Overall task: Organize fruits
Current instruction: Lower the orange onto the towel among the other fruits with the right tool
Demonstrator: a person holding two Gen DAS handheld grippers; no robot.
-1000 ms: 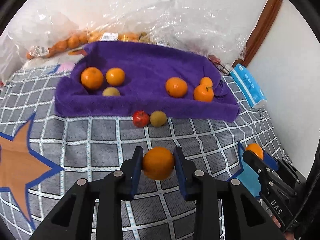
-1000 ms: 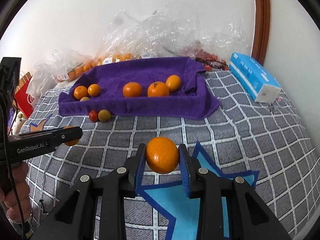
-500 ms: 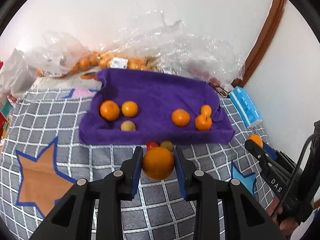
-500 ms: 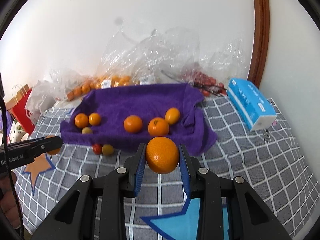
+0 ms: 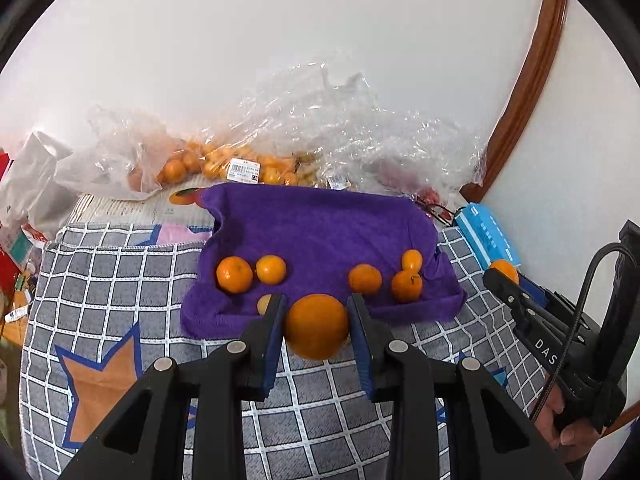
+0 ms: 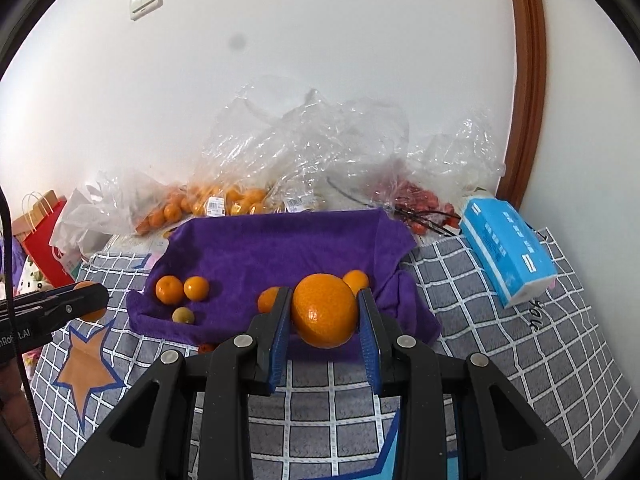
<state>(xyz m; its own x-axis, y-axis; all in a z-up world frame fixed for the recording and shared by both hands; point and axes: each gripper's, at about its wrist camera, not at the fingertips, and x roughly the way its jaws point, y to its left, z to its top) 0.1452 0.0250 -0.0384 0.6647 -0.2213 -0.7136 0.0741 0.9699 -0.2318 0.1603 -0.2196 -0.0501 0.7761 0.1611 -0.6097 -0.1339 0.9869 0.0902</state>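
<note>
Your left gripper (image 5: 316, 326) is clamped on an orange (image 5: 317, 327) at centre frame, and your right gripper (image 6: 325, 312) pinches a second orange (image 6: 325, 311) the same way, both hanging before the purple towel (image 5: 320, 232). Either round fruit could slip from the flat pads or roll off the towel's low front fold. Open room lies mid-towel, between the left pair (image 5: 251, 273) and the right cluster (image 5: 386, 278); avoid the blue box (image 6: 506, 258) at right.
</note>
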